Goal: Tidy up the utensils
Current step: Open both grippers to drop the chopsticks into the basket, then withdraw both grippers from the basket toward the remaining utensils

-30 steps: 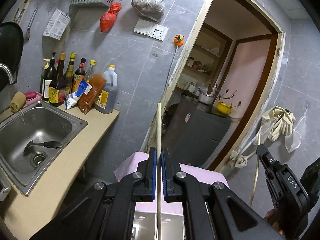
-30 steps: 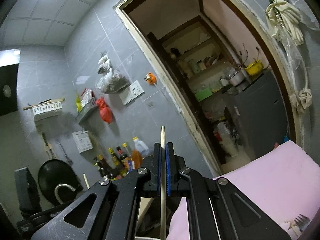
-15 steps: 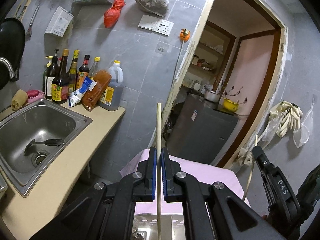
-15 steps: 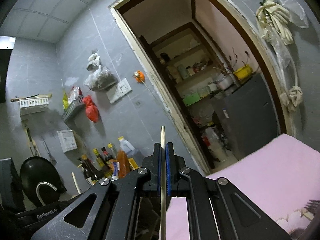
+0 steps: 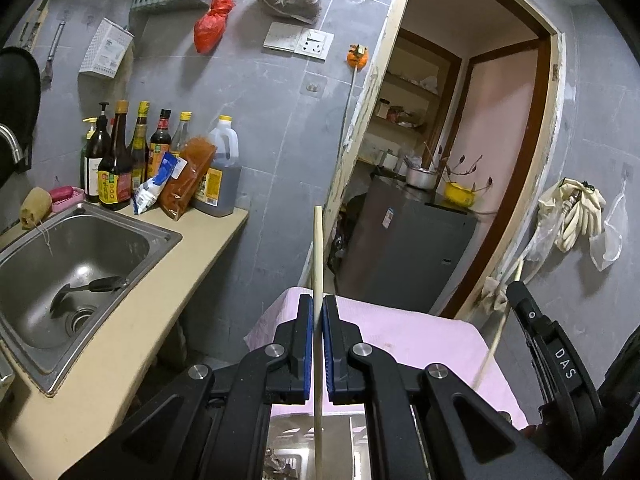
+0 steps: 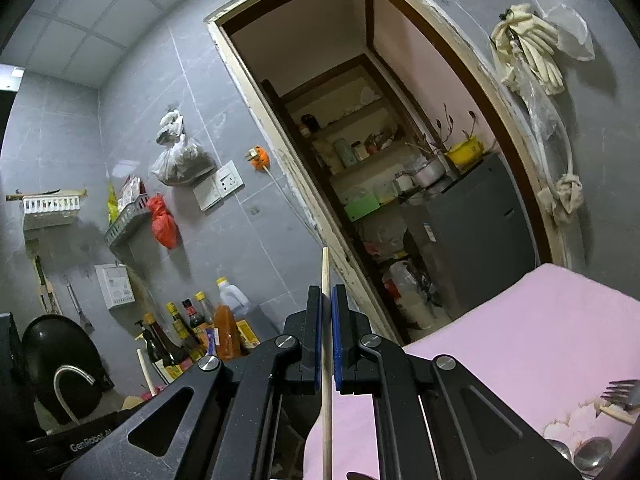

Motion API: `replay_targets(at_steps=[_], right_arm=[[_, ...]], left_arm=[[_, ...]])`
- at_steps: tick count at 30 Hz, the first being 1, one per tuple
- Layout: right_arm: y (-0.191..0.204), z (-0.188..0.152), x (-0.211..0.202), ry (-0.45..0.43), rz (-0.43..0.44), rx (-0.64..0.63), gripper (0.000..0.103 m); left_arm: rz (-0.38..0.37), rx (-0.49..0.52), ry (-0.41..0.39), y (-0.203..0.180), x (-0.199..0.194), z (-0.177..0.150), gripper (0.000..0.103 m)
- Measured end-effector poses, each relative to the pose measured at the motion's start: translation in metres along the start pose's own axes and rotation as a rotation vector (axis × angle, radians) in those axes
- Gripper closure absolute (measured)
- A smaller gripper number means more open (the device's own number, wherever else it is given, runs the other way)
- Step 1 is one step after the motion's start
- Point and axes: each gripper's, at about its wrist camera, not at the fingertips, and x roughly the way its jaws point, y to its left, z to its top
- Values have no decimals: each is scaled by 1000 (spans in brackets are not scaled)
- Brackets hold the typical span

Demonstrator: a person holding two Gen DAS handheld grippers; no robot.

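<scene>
My left gripper [image 5: 317,308] is shut on a pale wooden chopstick [image 5: 318,240] that stands upright between its blue pads, above the pink cloth [image 5: 404,332] on the table. A shiny metal container [image 5: 296,450] lies right below it. My right gripper [image 6: 326,300] is shut on a second chopstick [image 6: 325,272], also upright. In the left wrist view the right gripper's black body [image 5: 560,364] is at the right edge with its chopstick [image 5: 496,332]. A fork [image 6: 620,392] and spoons [image 6: 592,452] lie on the cloth at lower right.
A steel sink [image 5: 60,256] with a dark utensil in it sits in the beige counter [image 5: 168,272] to the left. Sauce bottles [image 5: 116,160] stand at the wall. An open doorway ahead shows a grey fridge [image 5: 408,248]. A black wok [image 6: 56,356] hangs by the tap.
Both grippers have sunk a little with their chopsticks still clamped. More of the pink cloth shows now, and the fork and spoons have come into the right wrist view.
</scene>
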Motion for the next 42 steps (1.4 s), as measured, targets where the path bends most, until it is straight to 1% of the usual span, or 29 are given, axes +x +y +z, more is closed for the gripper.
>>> replay_targets(at_steps=[7,10,13,15,19,24,26,27,28,29,31,33,35,36,37,38,40,41,42], right_arm=[[-3,-1,-3,53,8,-21,98],[-4,-1,-6,91,16,-40,98],[-4,-2,-10,132,20,-70,97],[-5,-2,-13,158,16,-91,92],[-12,1,-20,186,6,-90,81],[-15,14,-32,181,0,-108,79],[-15,23,-38,175,-4,-117,74],[-16,28,-43,172,-5,-120,69],[-16,32,-45,172,-7,-123,64],[-17,38,-50,173,-10,-129,61],[-18,47,-56,176,-20,-138,52],[-21,57,-66,172,-29,-145,50],[-23,67,-74,164,-33,-157,46],[-24,73,-80,157,-37,-167,40],[-26,78,-84,151,-40,-173,35],[-28,83,-90,142,-45,-181,34],[-32,92,-100,133,-60,-193,25],[-34,96,-105,129,-68,-198,23],[-36,99,-108,126,-74,-203,18]], left_arm=[[-5,16,8,-2,-4,-2,98],[-5,15,14,0,-5,-3,98],[-17,6,36,3,-5,-4,98],[-18,10,51,4,-6,-5,98],[-23,30,76,3,-9,-6,97],[-30,37,112,1,-14,-6,96],[-29,42,120,-2,-17,-5,95],[-25,45,122,-3,-19,-4,94],[-25,45,125,-4,-21,-3,85],[-34,41,130,-6,-23,-2,68],[-39,20,106,-7,-29,-2,47],[-49,8,85,-9,-36,-1,46],[-42,24,91,-17,-42,2,46],[-41,34,88,-20,-45,3,44],[-44,43,81,-25,-49,5,37],[-47,48,72,-28,-52,6,30],[-51,58,44,-37,-61,9,23],[-56,64,36,-42,-65,10,20],[-60,69,33,-44,-66,11,19]])
